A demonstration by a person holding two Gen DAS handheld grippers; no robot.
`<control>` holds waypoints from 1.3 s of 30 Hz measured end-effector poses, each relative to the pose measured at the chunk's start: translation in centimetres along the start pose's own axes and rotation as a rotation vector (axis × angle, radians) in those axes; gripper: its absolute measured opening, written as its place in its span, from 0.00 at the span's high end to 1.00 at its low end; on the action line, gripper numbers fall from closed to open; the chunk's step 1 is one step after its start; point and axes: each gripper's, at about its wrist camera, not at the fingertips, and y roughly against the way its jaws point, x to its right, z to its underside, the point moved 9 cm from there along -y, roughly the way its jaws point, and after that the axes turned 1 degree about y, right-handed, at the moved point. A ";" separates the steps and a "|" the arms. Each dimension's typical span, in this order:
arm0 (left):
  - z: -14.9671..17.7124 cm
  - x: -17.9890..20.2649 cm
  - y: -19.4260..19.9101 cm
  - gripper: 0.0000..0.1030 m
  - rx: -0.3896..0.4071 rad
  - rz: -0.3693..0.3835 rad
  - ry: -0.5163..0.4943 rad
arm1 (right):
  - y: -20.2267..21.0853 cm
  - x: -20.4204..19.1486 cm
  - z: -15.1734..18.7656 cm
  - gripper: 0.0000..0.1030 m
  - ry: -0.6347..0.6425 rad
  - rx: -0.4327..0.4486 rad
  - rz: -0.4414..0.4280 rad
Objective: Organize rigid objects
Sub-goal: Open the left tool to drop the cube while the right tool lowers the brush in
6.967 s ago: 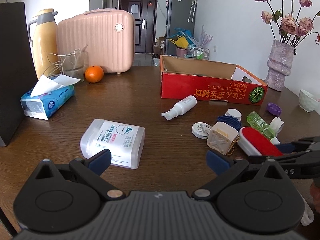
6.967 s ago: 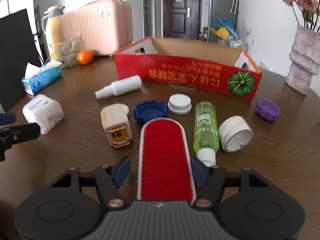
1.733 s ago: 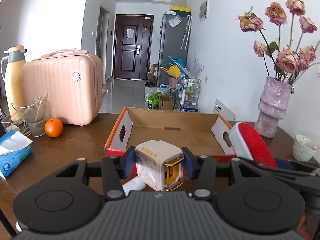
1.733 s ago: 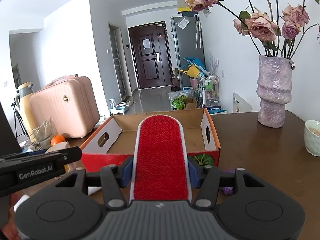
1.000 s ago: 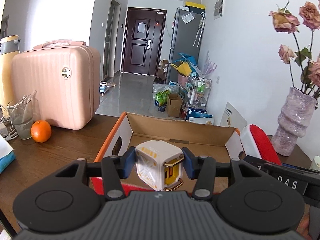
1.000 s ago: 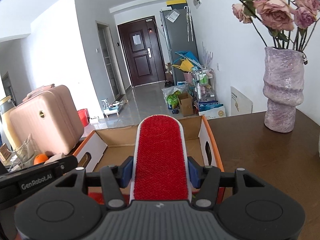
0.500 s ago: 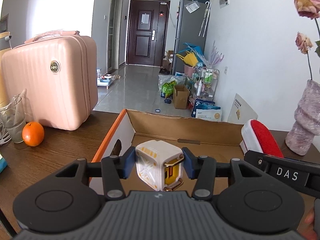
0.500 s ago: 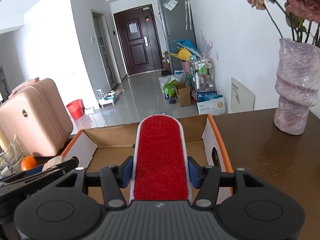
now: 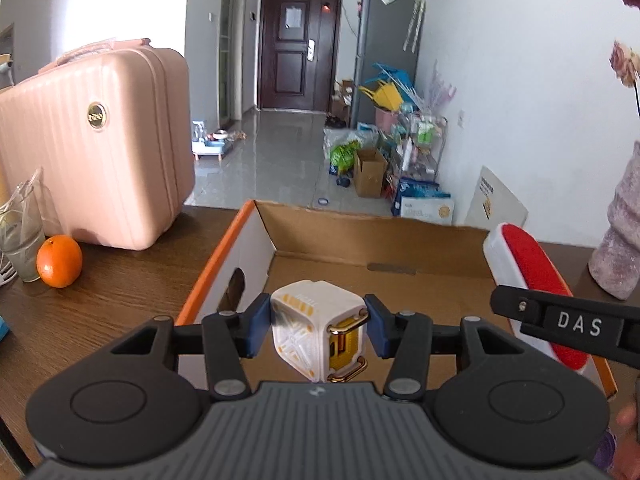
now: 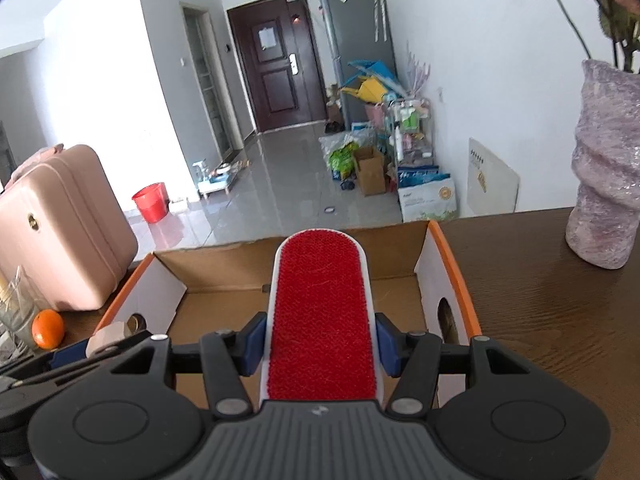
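At the left of my left view I see a ribbed pink hard-shell suitcase (image 9: 92,148) standing on the dark brown wooden table (image 9: 120,280), with a round orange fruit (image 9: 59,262) and a clear glass tumbler (image 9: 22,240) just beside it. At upper centre is a dark brown panelled door (image 9: 294,46). At my right view's right edge stands a mottled lilac ceramic vase (image 10: 608,164).

Left gripper (image 9: 319,330) clamps the white cube (image 9: 318,326) — over the cardboard box (image 9: 256,240).
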 end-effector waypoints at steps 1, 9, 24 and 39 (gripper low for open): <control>0.1 0.0 0.0 0.41 -0.003 -0.003 0.000 | 0.1 0.1 0.0 0.45 -0.004 0.002 0.001; -0.1 -1.3 0.4 0.00 -0.006 -0.072 0.038 | 1.0 1.1 -0.6 0.13 -0.019 0.042 0.047; 0.1 -1.3 0.8 0.00 -0.013 -0.067 0.043 | 2.2 0.7 -0.6 0.01 -0.006 0.071 0.047; 2.1 -2.1 3.8 0.00 -0.004 -0.081 0.026 | 6.5 -0.4 1.5 0.00 0.053 0.115 0.027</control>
